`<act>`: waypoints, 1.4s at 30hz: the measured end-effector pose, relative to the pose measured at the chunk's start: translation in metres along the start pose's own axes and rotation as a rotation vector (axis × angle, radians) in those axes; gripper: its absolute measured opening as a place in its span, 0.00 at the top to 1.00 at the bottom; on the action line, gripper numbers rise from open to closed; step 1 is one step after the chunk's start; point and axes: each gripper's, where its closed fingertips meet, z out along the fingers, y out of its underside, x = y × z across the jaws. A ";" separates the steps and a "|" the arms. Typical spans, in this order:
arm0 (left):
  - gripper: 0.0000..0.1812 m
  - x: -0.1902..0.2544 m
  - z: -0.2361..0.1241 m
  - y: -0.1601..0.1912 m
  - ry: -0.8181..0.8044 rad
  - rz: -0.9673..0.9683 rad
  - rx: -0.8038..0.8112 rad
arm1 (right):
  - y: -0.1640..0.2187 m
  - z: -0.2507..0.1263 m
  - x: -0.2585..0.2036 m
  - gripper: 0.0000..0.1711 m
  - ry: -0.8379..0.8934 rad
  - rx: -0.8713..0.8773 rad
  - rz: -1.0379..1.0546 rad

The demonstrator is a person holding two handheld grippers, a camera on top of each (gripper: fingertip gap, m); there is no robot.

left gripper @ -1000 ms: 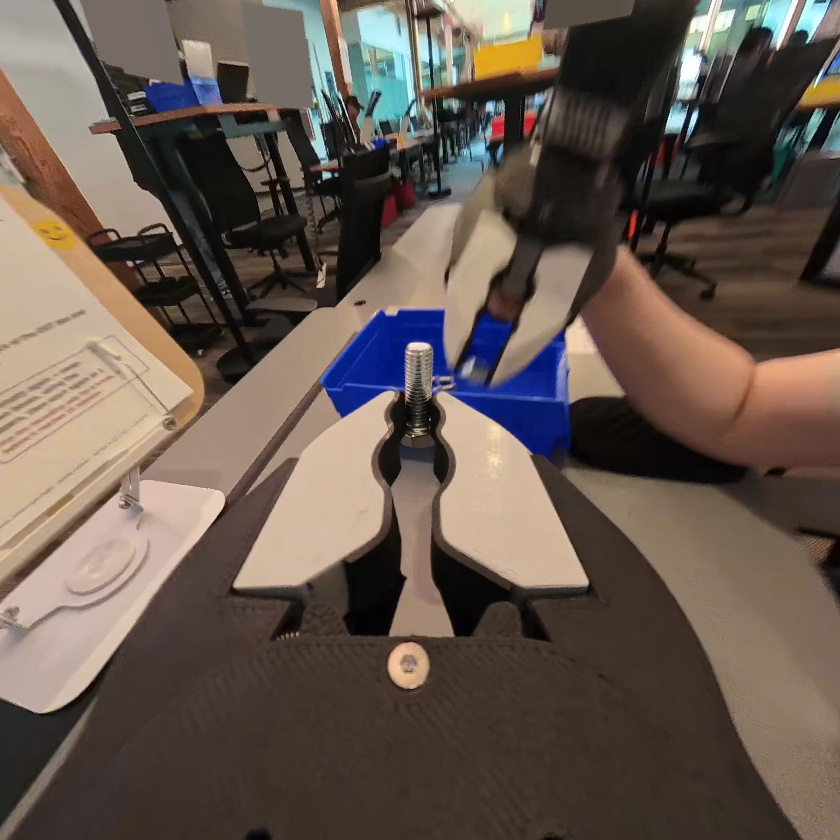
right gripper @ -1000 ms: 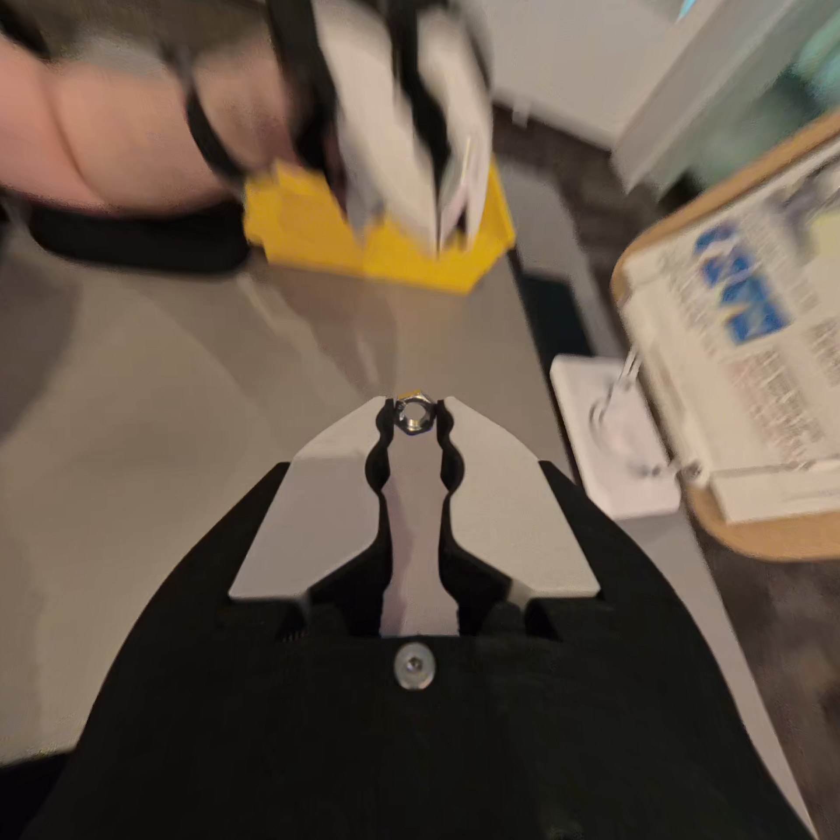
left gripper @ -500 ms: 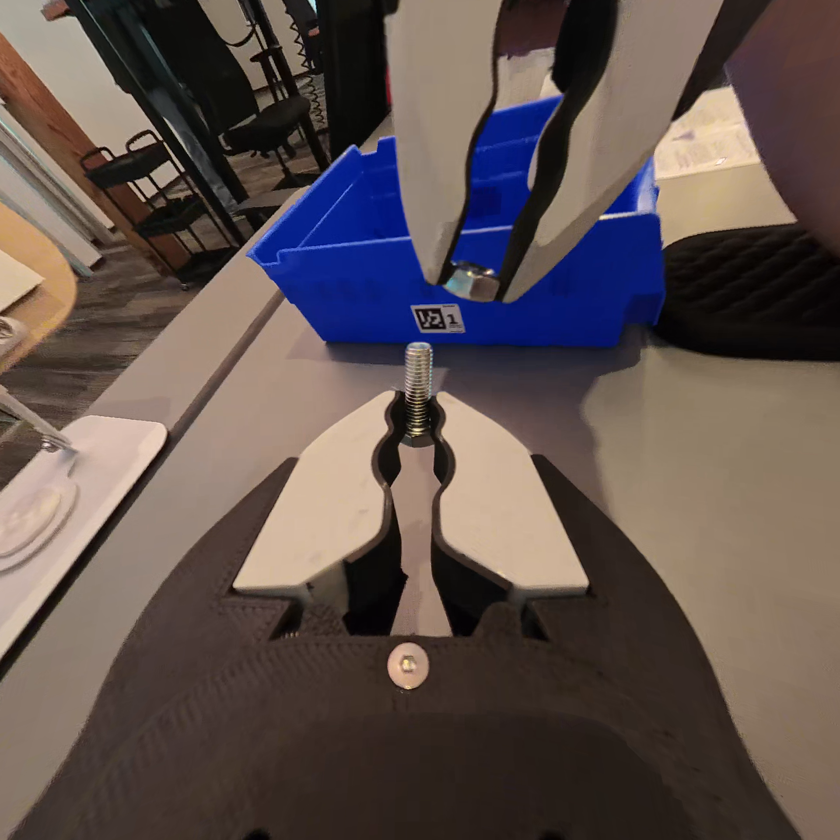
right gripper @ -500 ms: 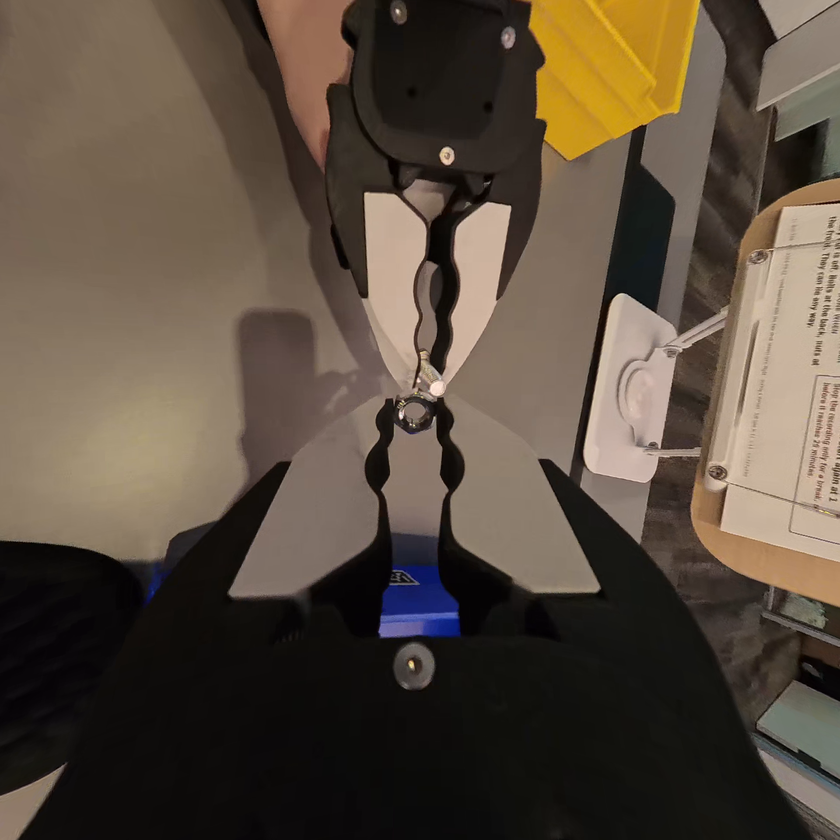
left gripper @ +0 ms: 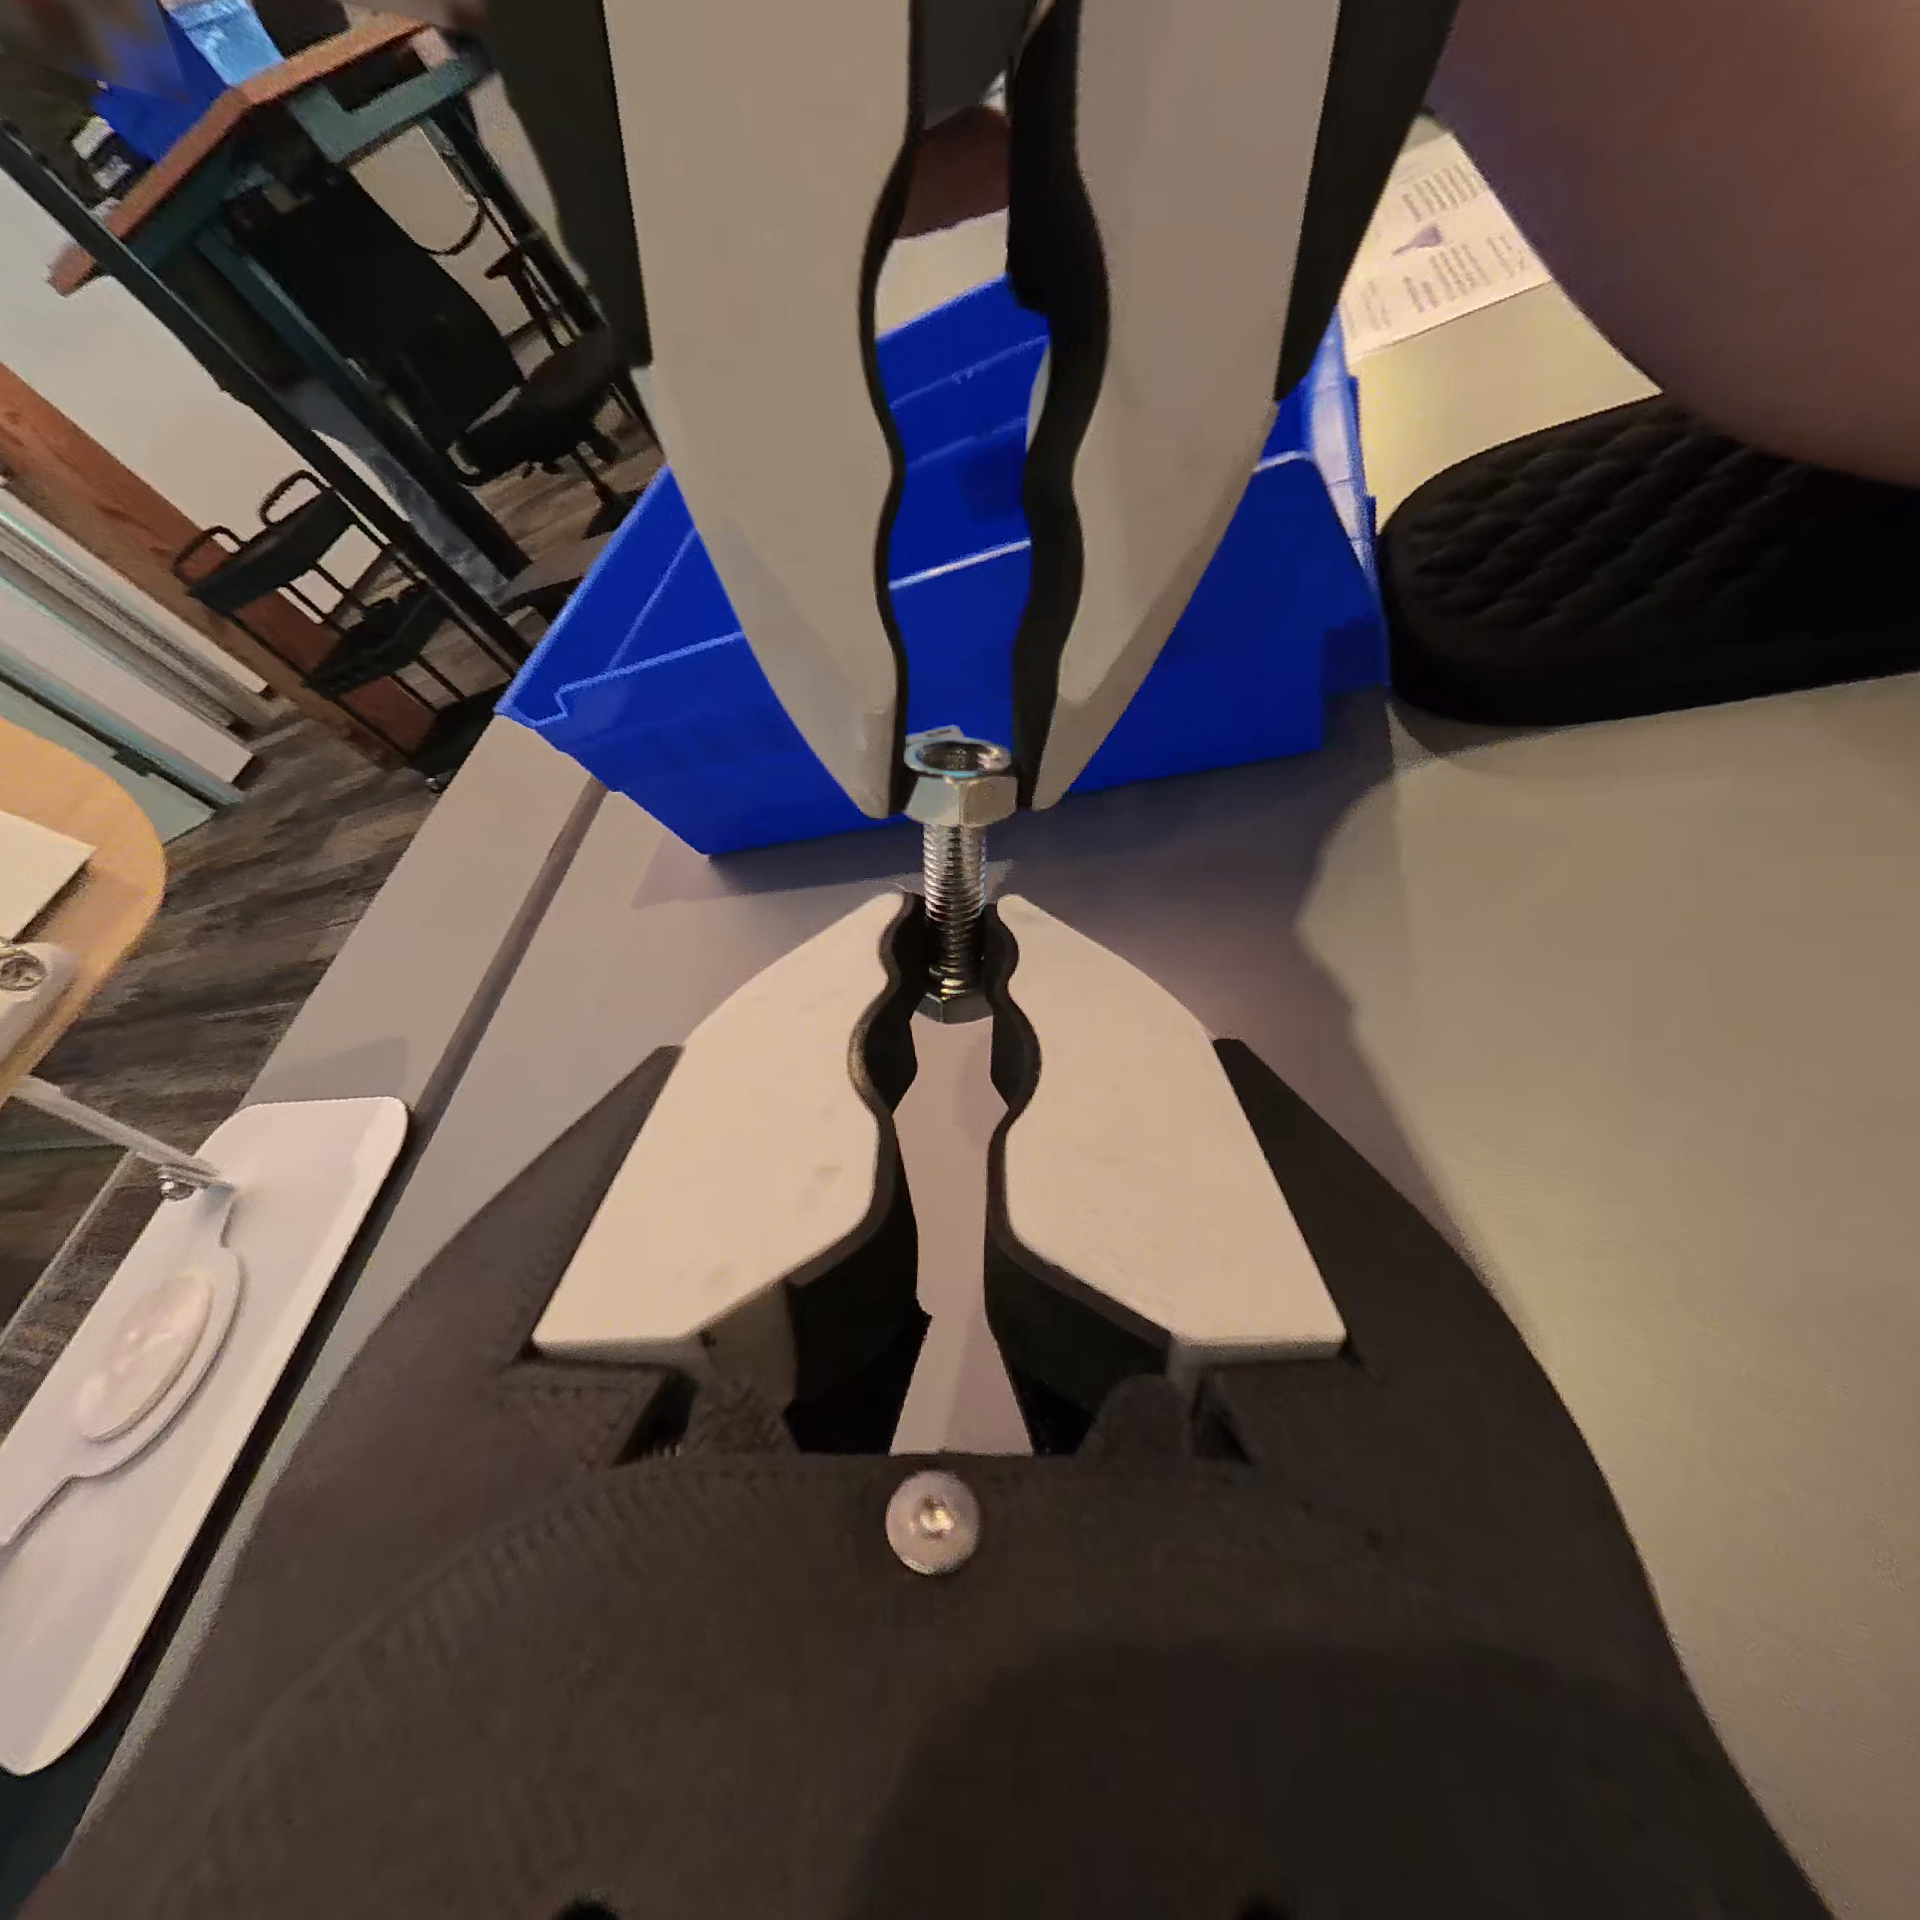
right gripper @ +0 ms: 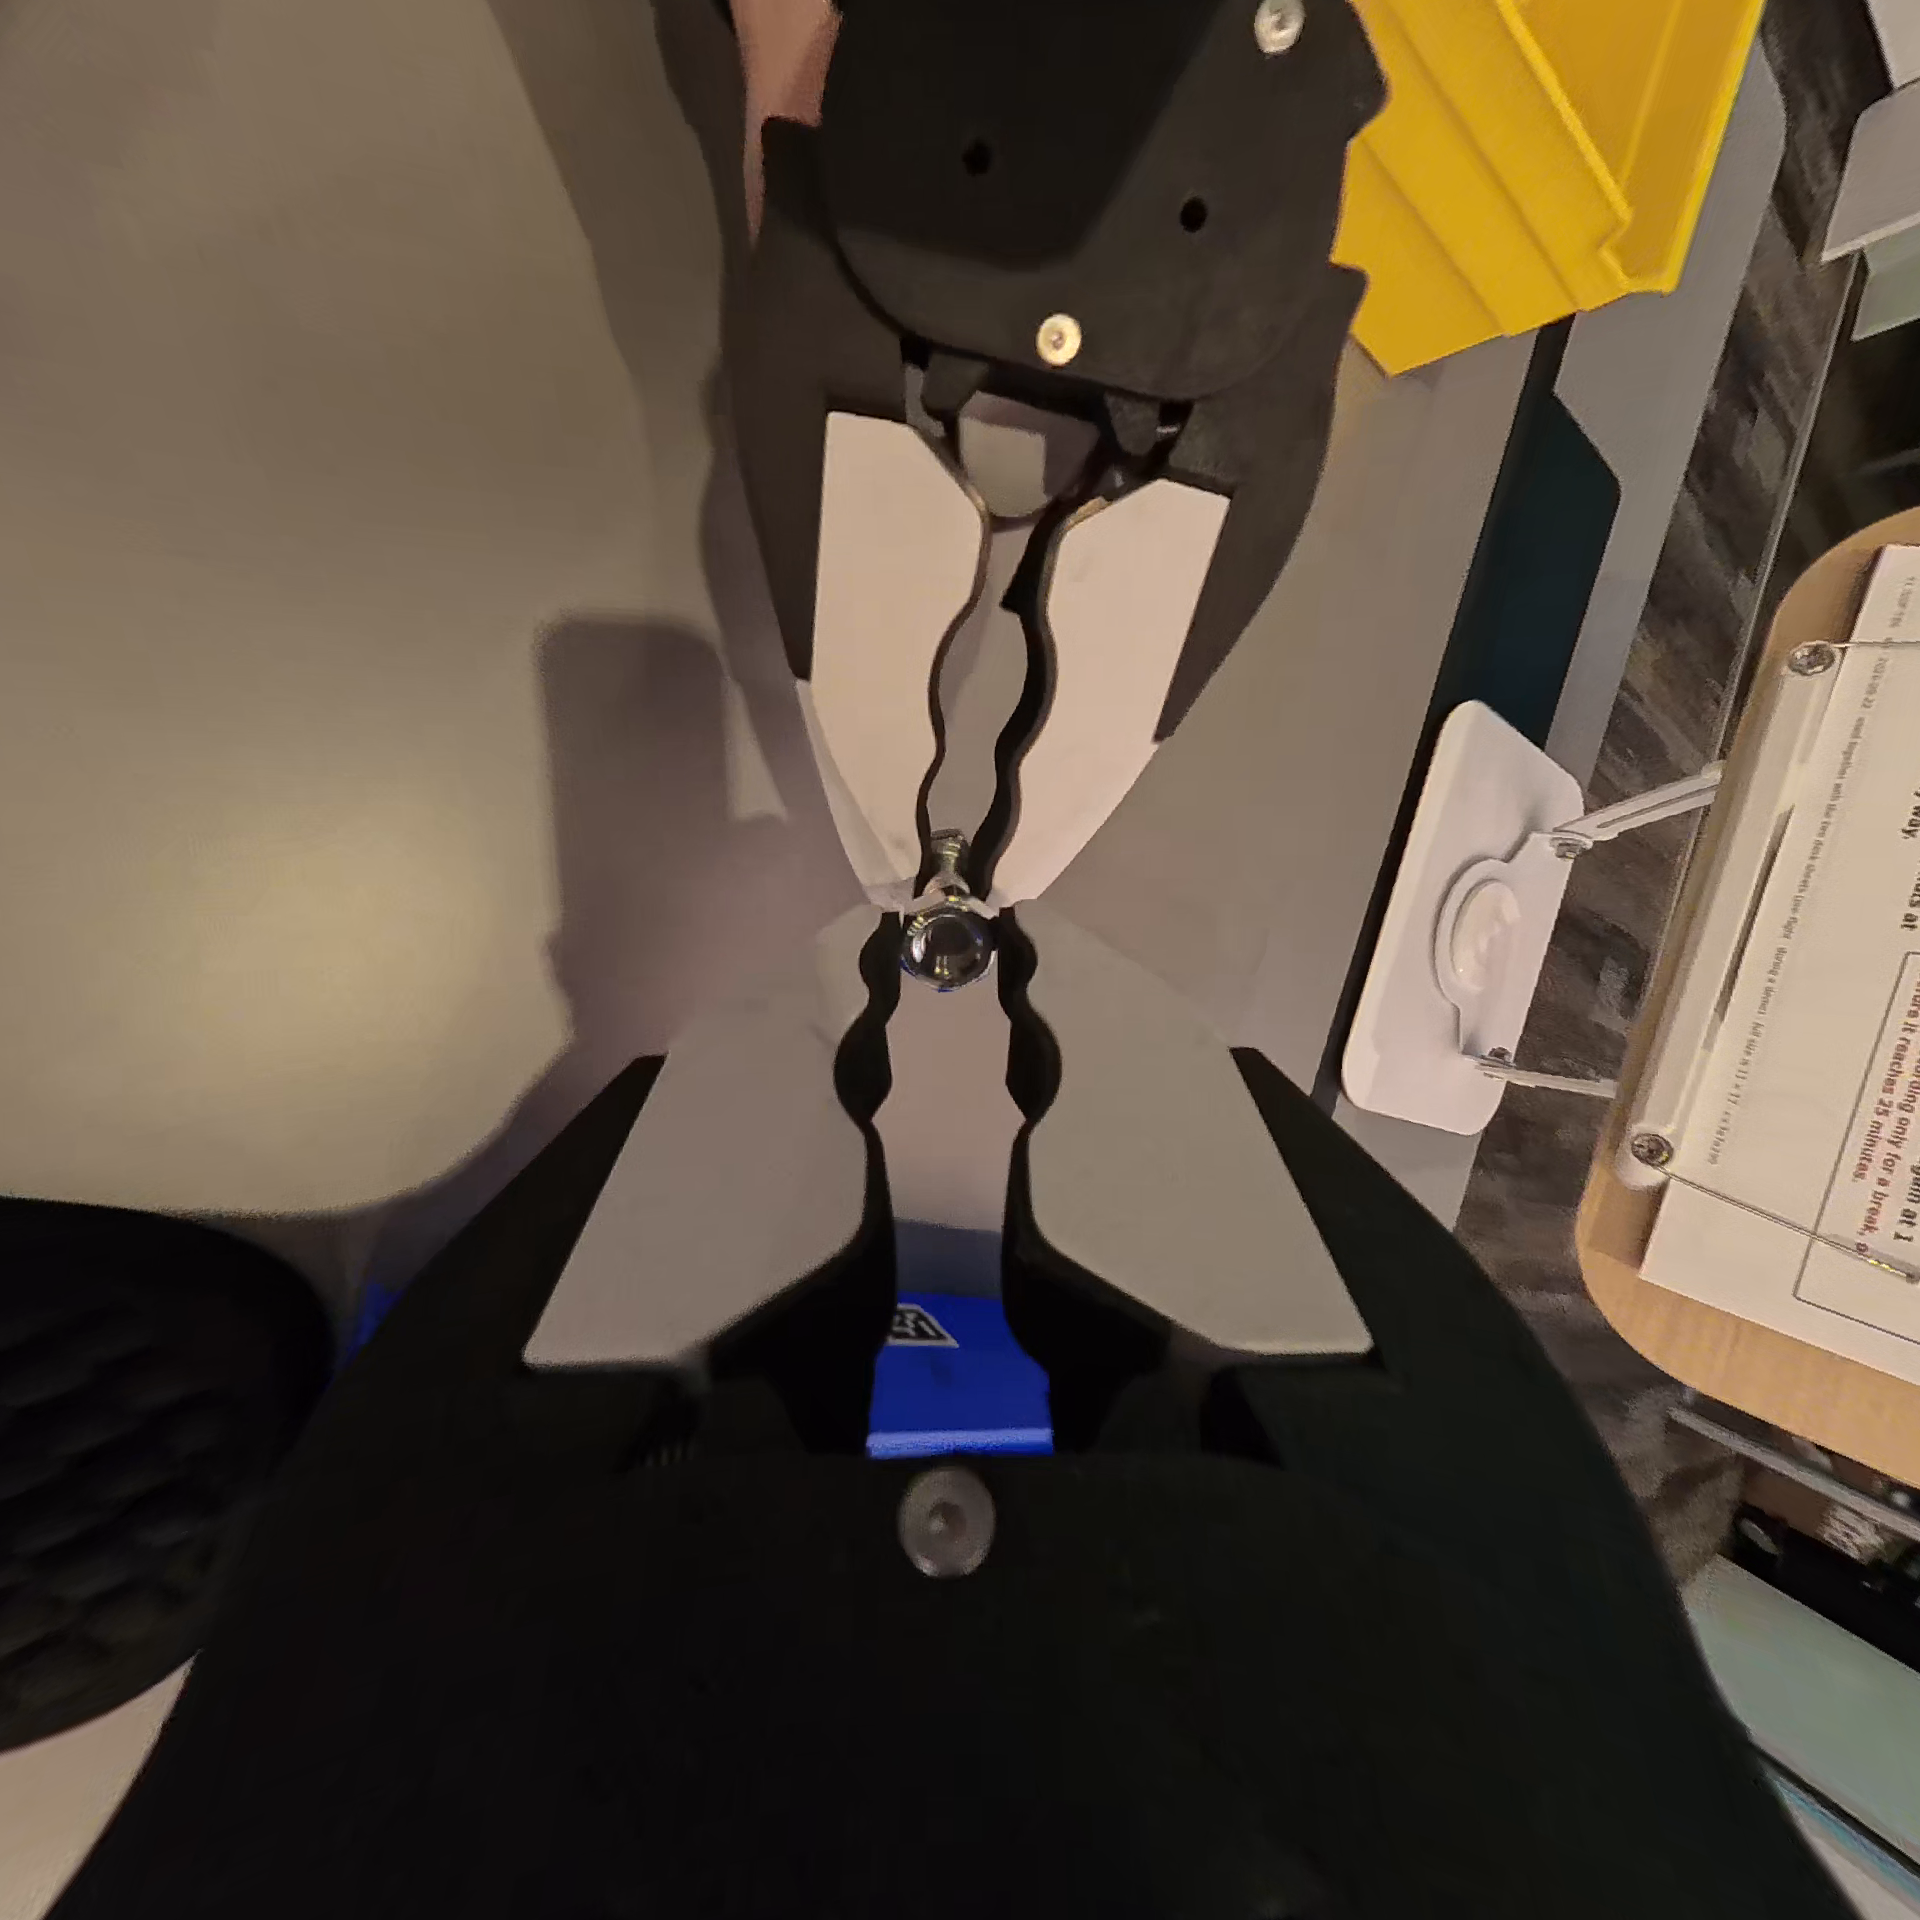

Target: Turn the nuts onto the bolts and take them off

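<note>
My left gripper (left gripper: 951, 961) is shut on a silver bolt (left gripper: 953, 873) near its head, with the threaded end pointing up. My right gripper (left gripper: 958, 784) comes down from above, shut on a silver hex nut (left gripper: 958, 779) that sits on the tip of the bolt. In the right wrist view the right gripper (right gripper: 943, 956) holds the nut (right gripper: 943, 954) seen end-on, with the left gripper (right gripper: 951, 883) and the bolt (right gripper: 948, 868) just beyond it. Both are held above the grey table (left gripper: 1558, 987).
A blue bin (left gripper: 1226, 665) stands just behind the grippers. A yellow bin (right gripper: 1507, 156) is at the table's far side in the right wrist view. A white stand base (left gripper: 156, 1299) with a sign board (right gripper: 1818, 987) sits at the table edge. A black pad (left gripper: 1642, 582) lies right.
My right gripper has come down with the nut from just above the bolt until the nut sits on the bolt's tip. The left gripper still holds the bolt upright.
</note>
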 end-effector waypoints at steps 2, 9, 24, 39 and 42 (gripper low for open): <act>0.95 0.002 0.000 0.002 0.014 -0.003 -0.017 | 0.000 0.001 -0.001 0.89 0.006 -0.036 -0.022; 0.95 -0.005 -0.006 -0.007 -0.045 0.048 0.021 | -0.013 -0.002 0.005 0.89 -0.026 0.054 0.149; 0.95 -0.036 -0.042 -0.051 -0.018 -0.304 0.311 | -0.057 -0.071 0.063 0.89 0.117 0.616 0.432; 0.95 -0.037 -0.056 -0.065 -0.008 -0.231 0.335 | -0.065 -0.054 0.060 0.89 0.027 0.649 0.448; 0.95 -0.028 -0.056 -0.068 0.035 -0.179 0.328 | -0.067 -0.058 0.049 0.89 0.006 0.661 0.359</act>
